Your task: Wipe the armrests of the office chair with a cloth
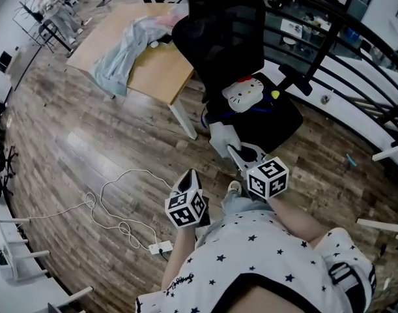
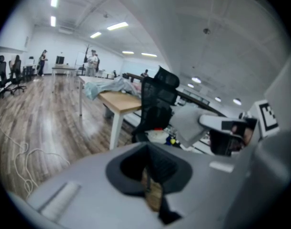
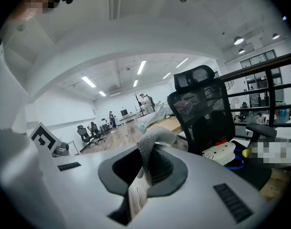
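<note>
Starting at the left of the head view: a white cable (image 1: 125, 226) loops over the wood floor (image 1: 68, 142) and ends at a power strip (image 1: 161, 246). Further up there's a wooden table (image 1: 156, 70) with a pale heap of fabric (image 1: 124, 51) dumped on it.

Next along is the left gripper (image 1: 191, 175), low down near the person's shirt (image 1: 251, 246) and pointing out at the floor. In its own view the jaws are pressed together with nothing between them (image 2: 151, 187), just a sliver of floor showing through the slit.

Just right of that is the right gripper (image 1: 236, 154), reaching toward the chair. Its jaws are clamped on the cloth (image 1: 222, 135), a light grey one. In the right gripper view the cloth (image 3: 152, 144) sticks up from between the jaws and flops over (the left gripper view also catches it hanging off the right gripper (image 2: 188, 123)). The cloth sits right by the front-left edge of the seat, but I can't tell if it actually touches the chair.

Then the black office chair (image 1: 228, 38) itself, with a mesh back and a white cat-face cushion (image 1: 242, 94) on the seat. One armrest (image 1: 295, 77) sticks out on the chair's far right side, well apart from the cloth; it shows in the right gripper view as well (image 3: 261, 130). Behind all that runs a dark railing (image 1: 355, 51).
</note>
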Tool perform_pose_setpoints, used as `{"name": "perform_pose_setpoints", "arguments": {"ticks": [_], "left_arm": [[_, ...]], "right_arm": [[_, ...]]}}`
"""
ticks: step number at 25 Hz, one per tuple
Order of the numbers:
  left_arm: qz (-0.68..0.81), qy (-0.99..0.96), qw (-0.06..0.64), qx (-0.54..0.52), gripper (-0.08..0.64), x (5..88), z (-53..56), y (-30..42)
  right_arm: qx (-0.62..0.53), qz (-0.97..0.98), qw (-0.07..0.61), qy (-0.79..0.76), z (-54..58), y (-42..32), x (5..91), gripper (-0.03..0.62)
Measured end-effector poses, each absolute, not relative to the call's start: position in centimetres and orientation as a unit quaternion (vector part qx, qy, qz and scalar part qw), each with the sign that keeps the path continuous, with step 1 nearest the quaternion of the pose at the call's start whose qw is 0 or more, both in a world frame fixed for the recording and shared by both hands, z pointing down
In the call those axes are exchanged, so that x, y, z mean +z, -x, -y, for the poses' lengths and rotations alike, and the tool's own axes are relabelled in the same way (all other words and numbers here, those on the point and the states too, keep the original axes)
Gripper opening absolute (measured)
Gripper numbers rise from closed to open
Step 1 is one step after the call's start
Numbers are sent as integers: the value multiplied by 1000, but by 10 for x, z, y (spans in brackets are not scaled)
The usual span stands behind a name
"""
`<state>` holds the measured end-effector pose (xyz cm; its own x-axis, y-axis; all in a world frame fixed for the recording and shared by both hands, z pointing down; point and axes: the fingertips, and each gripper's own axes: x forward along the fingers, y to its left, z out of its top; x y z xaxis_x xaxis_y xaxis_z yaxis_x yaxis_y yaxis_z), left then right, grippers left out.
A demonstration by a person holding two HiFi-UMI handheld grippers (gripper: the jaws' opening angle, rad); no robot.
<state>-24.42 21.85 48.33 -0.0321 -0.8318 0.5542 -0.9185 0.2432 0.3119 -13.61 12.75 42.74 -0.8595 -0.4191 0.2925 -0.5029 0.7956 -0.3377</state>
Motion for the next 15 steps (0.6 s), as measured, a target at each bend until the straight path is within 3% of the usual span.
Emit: {"name": "perform_pose_setpoints", "arguments": {"ticks": [15], "left_arm": [[718, -606, 338, 63, 6, 493, -144, 278]], "right_arm": [[224, 934, 101, -260, -48, 159, 442, 28]]}}
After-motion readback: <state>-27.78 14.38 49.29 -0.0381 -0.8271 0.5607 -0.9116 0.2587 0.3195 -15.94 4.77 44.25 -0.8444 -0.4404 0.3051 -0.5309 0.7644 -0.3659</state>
